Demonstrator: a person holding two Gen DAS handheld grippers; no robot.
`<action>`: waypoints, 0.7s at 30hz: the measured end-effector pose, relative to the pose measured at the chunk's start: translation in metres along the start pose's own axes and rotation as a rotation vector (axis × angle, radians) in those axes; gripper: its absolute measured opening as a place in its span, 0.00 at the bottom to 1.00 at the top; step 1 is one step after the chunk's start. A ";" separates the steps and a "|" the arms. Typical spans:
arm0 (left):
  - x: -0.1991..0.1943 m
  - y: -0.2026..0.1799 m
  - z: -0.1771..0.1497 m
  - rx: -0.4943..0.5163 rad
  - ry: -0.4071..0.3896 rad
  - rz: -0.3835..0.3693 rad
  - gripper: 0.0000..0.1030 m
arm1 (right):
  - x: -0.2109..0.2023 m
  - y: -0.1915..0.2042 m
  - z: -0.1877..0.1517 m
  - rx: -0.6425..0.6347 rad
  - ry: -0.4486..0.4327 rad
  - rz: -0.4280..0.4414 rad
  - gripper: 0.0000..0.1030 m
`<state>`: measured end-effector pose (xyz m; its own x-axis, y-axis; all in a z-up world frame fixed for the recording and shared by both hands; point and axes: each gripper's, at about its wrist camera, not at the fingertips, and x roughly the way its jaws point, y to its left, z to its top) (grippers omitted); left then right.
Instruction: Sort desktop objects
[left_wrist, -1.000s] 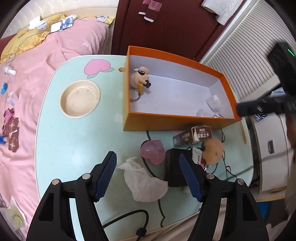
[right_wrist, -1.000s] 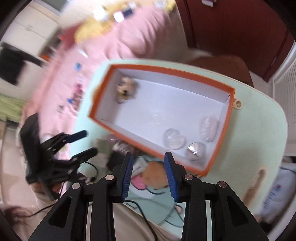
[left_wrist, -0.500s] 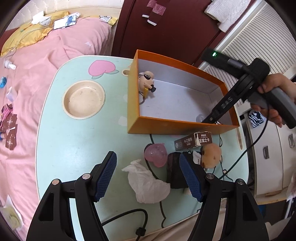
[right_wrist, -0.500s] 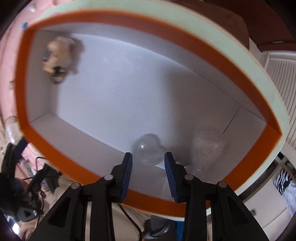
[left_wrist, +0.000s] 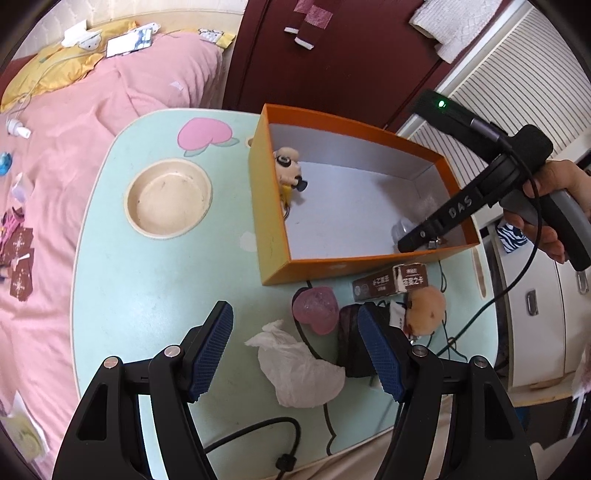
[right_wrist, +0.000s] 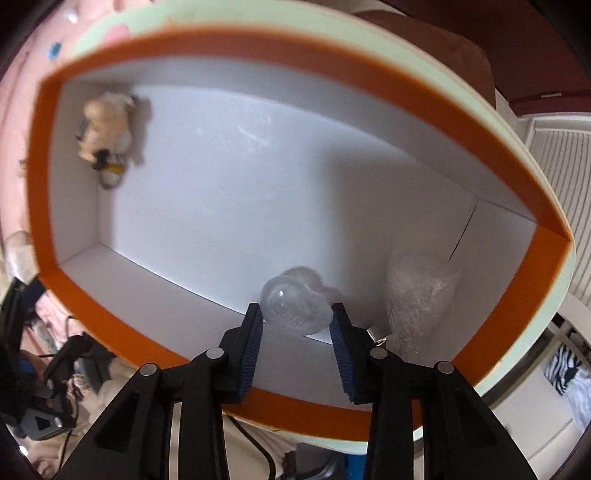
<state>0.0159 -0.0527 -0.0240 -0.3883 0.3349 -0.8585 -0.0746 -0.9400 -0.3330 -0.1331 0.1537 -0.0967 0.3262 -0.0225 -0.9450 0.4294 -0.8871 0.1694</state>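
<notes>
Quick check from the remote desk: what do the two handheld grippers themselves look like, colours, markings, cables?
Both are black, angular frames with silver rivets and blue ribbed pads on the jaws. The right gripper shows white "DAS" lettering, a green light, a grey handle in a bare hand and a black cable. The left gripper looks alike.

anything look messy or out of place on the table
Yes: a crumpled white tissue lies on the table among the unsorted items, below the pink heart, between the open left gripper fingers. It looks like trash rather than a keepsake.
</notes>
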 end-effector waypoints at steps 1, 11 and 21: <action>-0.001 -0.004 0.004 0.009 -0.003 -0.003 0.69 | -0.006 -0.002 -0.002 -0.001 -0.029 0.018 0.35; 0.009 -0.054 0.057 0.113 -0.018 -0.061 0.69 | -0.085 -0.031 -0.092 -0.020 -0.389 0.205 0.35; 0.060 -0.130 0.102 0.234 0.067 -0.134 0.69 | -0.032 -0.009 -0.169 0.066 -0.523 0.304 0.35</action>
<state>-0.0915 0.0825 0.0076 -0.2994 0.4533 -0.8396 -0.3345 -0.8740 -0.3526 -0.0053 0.2400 -0.0205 -0.0380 -0.4877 -0.8722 0.3231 -0.8319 0.4511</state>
